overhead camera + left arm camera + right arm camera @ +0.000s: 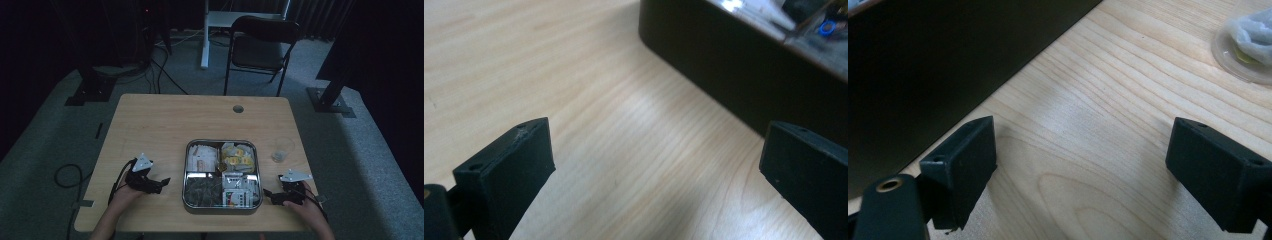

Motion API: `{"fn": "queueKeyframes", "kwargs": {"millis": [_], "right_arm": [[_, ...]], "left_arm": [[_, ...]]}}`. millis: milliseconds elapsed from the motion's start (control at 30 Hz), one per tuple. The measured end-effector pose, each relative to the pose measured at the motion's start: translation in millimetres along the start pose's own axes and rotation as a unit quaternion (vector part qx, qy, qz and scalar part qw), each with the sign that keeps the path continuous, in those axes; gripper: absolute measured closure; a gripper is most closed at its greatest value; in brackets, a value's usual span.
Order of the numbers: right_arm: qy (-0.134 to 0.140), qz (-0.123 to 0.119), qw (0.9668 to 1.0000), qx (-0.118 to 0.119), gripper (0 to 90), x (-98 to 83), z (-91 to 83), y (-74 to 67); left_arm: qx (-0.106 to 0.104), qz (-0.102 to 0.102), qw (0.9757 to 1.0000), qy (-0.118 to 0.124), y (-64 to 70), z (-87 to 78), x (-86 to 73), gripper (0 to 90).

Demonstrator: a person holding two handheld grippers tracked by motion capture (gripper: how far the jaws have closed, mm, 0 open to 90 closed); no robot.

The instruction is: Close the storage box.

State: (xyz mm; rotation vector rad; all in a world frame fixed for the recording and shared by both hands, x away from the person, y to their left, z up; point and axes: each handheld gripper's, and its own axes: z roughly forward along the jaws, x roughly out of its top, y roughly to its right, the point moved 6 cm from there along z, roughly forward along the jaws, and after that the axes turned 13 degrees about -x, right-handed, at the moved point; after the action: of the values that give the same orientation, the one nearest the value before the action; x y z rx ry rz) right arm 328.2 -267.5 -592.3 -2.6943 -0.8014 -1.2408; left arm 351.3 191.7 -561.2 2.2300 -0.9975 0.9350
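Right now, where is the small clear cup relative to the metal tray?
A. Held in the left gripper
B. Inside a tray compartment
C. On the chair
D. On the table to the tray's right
D: the small clear cup stands on the table, apart from the right rim of the metal tray.

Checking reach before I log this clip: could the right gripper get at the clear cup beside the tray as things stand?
Probably yes. The right gripper is open, and bare table lies between it and the cup, with the tray off to its side.
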Motion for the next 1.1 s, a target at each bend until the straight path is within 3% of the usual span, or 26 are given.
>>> {"fn": "queueKeyframes", "kwargs": {"millis": [367, 633, 833, 933, 1100], "right_arm": [[0.000, 0.000, 1.0000, 0.000, 12.3, 0.0, 0.0, 0.0], [0.000, 0.000, 1.0000, 0.000, 12.3, 0.1, 0.1, -0.1], [0.001, 0.000, 1.0000, 0.000, 12.3, 0.0, 0.1, -0.1], [0.001, 0.000, 1.0000, 0.000, 12.3, 0.1, 0.1, -0.1], [0.001, 0.000, 1.0000, 0.000, 12.3, 0.1, 0.1, -0.1]], "left_arm": [[0.002, 0.005, 0.9992, -0.040, -5.3, -1.0, -23.5, 1.1], [-0.004, 0.017, 0.9967, -0.080, -2.5, -4.2, -39.4, 1.1], [-0.014, 0.027, 0.9964, -0.080, -2.3, -8.3, -43.2, 1.1], [-0.017, 0.031, 0.9973, -0.065, -2.4, -8.4, -44.9, 1.0], [-0.015, 0.029, 0.9974, -0.064, -2.2, -8.2, -44.9, 1.1]]}}
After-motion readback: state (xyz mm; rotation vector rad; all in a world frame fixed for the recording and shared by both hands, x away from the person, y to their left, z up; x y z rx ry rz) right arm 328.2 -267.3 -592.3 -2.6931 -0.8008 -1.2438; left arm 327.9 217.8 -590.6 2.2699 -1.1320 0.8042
